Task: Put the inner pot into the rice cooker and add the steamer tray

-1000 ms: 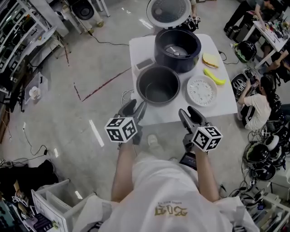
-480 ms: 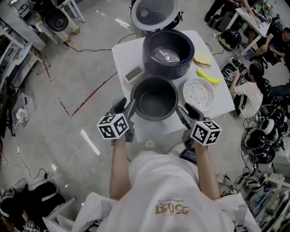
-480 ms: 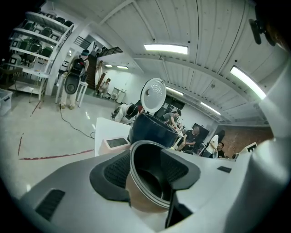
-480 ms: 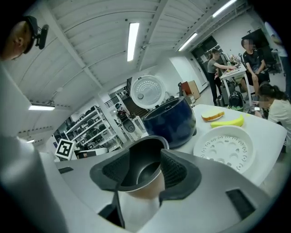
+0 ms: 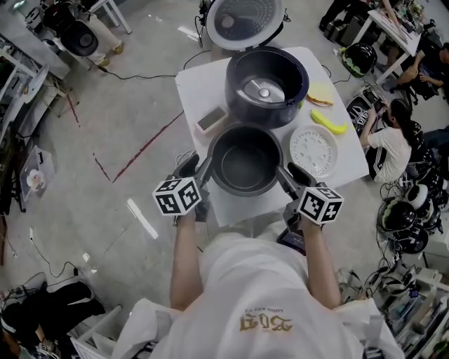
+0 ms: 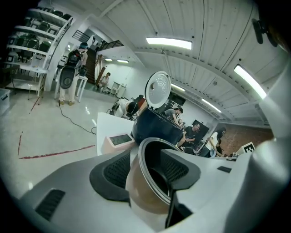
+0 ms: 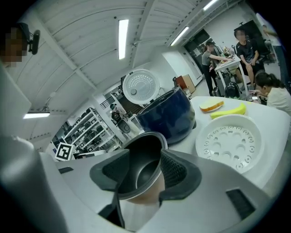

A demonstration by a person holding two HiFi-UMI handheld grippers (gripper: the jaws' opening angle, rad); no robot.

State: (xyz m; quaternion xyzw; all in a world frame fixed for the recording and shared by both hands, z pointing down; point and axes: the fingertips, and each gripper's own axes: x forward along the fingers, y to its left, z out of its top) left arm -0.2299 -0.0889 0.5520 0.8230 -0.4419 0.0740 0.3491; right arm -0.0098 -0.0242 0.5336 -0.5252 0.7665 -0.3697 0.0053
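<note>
Seen from the head camera, a white square worktop [image 5: 193, 83] stands on a grey concrete floor. Near its front edge is a dark grey round metal inner pot [image 5: 245, 160], empty and open side up. It cannot be told whether the pot rests on the worktop or is raised off it.

The left gripper [image 5: 203, 168] meets the pot's rim at about 8 o'clock, and the right gripper [image 5: 284, 175] meets it at about 4 o'clock. In each gripper view the jaws are clenched on the rim. One ribbed black pad is pressed inside the pot wall and the other against the outside.

At 12 o'clock from the pot, just behind it, sits a dark blue round rice cooker [image 5: 266, 77]. Its white-lined lid [image 5: 244, 17] is swung open at the far side and its cavity is bare.

At 3 o'clock from the pot, close beside it, lies a white round perforated plastic steamer tray [image 5: 313, 149], flat on the worktop. Beyond the tray, at about 1 o'clock from the pot, are a yellow banana [image 5: 330, 122] and a pale slice of bread [image 5: 321, 92].

At 11 o'clock from the pot lies a small pinkish box with a grey top panel [image 5: 212, 119].
</note>
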